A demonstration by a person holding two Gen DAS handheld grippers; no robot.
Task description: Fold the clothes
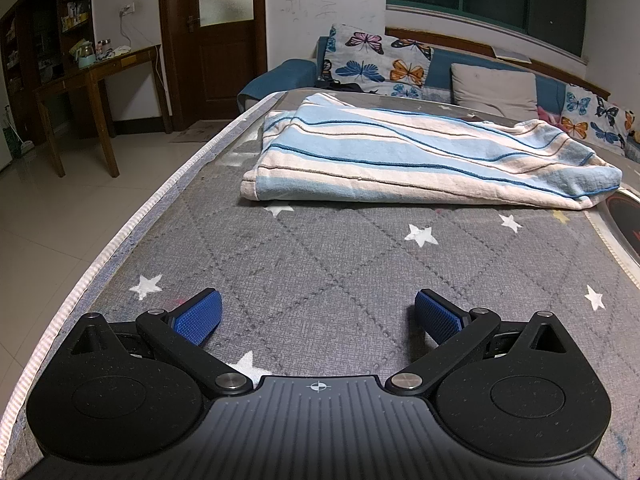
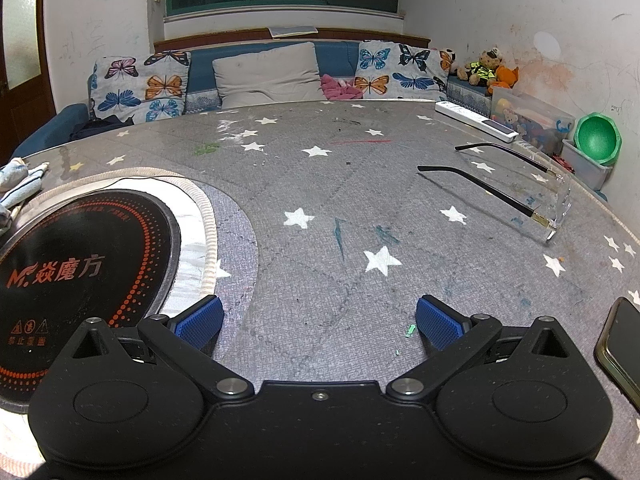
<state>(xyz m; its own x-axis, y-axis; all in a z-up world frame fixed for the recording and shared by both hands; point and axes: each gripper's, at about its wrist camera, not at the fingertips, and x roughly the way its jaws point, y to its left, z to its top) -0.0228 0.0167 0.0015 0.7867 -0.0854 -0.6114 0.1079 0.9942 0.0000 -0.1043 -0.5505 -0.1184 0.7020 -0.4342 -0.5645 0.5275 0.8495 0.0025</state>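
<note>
A blue and white striped cloth lies folded into a flat bundle on the grey star-print table, well ahead of my left gripper. The left gripper is open, low over the table, with nothing between its blue pads. My right gripper is also open and holds nothing, hovering over bare tabletop. In the right wrist view only a corner of the cloth shows at the far left edge.
A round black induction hob is set into the table centre. Clear-framed glasses, a white remote and a phone lie on the right side. The table edge drops to tiled floor at left. A sofa with butterfly cushions stands behind.
</note>
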